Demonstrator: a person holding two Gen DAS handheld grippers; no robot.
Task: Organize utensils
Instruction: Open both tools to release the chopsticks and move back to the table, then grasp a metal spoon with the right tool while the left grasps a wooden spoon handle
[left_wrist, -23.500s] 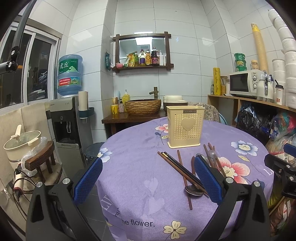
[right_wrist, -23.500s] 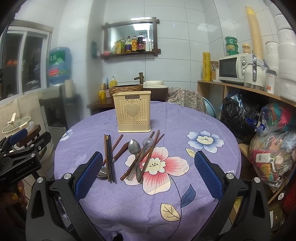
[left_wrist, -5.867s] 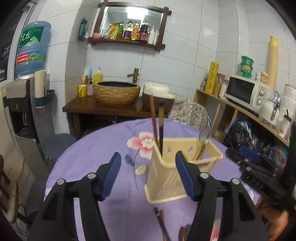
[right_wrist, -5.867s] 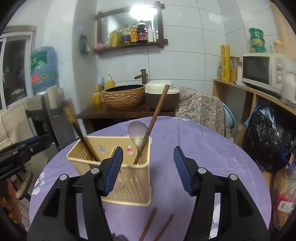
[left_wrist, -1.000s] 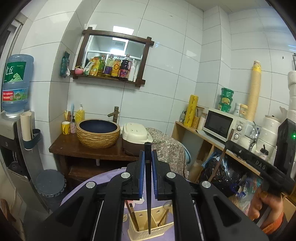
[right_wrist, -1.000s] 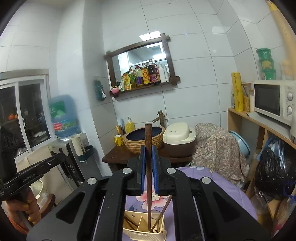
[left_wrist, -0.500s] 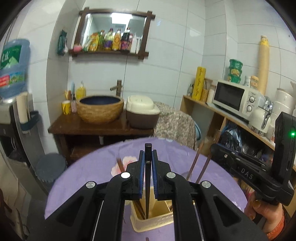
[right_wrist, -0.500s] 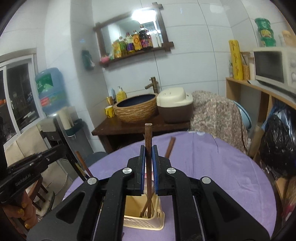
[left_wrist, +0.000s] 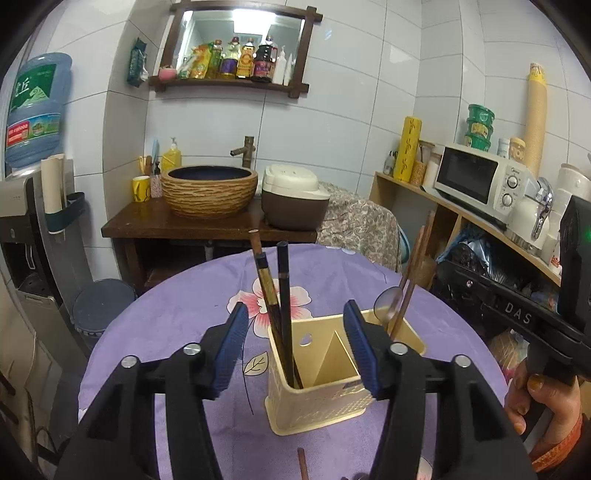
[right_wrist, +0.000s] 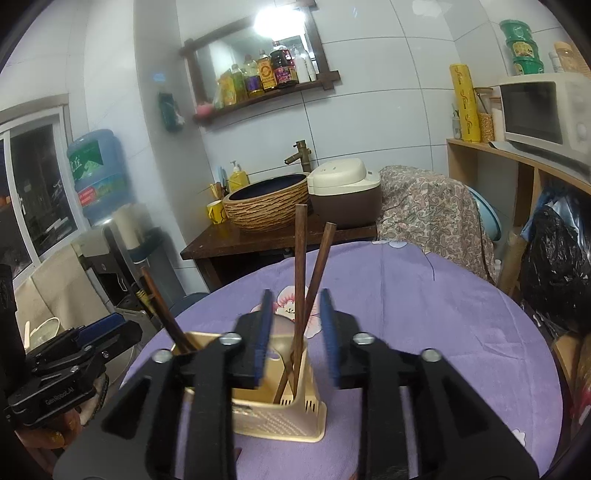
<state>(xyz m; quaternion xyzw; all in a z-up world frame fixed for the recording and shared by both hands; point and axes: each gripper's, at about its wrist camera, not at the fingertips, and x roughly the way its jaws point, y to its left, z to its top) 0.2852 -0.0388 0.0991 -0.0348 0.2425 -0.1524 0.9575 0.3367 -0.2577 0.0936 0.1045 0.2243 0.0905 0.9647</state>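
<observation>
**Dropping chopsticks into the holder**

I'm opening both sets of jaws. The left gripper (left_wrist: 293, 341) has let go of the black chopstick (left_wrist: 283, 295), the right gripper (right_wrist: 295, 338) of the brown chopstick (right_wrist: 300, 273). Both sticks stand in the holder (left_wrist: 317, 398), centre frame, sorted by compartment.

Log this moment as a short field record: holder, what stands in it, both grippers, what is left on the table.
holder: cream utensil holder on the purple floral tablecloth
left compartment: dark chopsticks
right compartment: brown chopsticks and a spoon
left gripper: jaws opening, nothing pressed between the pads
right gripper: jaws opening, brown chopsticks stand free between the pads
left on table: one brown stick end at the near edge
</observation>
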